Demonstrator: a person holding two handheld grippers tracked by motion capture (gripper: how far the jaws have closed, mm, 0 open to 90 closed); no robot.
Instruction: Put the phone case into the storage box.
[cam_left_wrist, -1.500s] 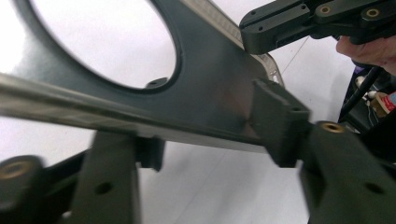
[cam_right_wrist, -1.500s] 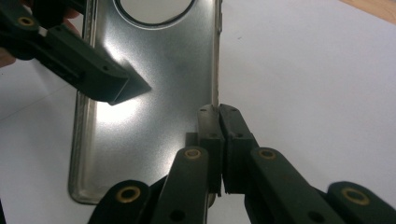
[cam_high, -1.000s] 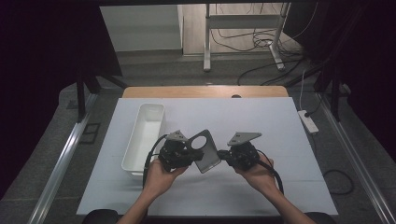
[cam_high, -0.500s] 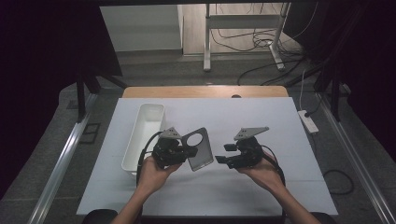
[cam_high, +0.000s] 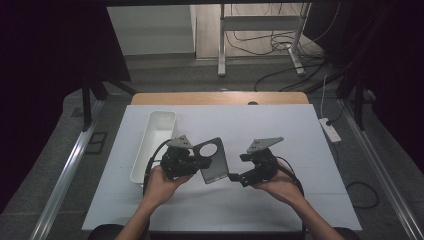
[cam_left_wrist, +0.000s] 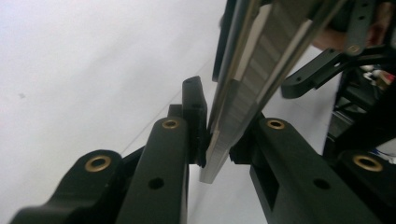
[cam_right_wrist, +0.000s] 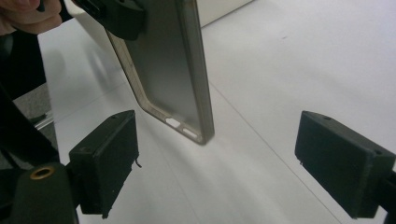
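Overhead, two hands hold grippers above a white table (cam_high: 300, 130). Left gripper (cam_high: 196, 162) is clamped on a grey phone case (cam_high: 214, 161) (round camera hole at its top), held upright off the table. Right gripper (cam_high: 235, 176) has just been opening, its jaws standing wide, the case's lower corner between them untouched, with a white tray (cam_high: 152, 145) nearby

The white bench (cam_high: 280, 130) is lying bare across its far and right portions, leaving open passage there. A white tray (cam_high: 152, 142) is standing along the left side, blocking low travel. The phone case (cam_high: 214, 160), raised over the bench centre, is occupying the gap between left gripper (cam_high: 192, 161) and right gripper (cam_high: 235, 176), whose jaws are standing wide, the case's lower corner hanging just ahead of them.
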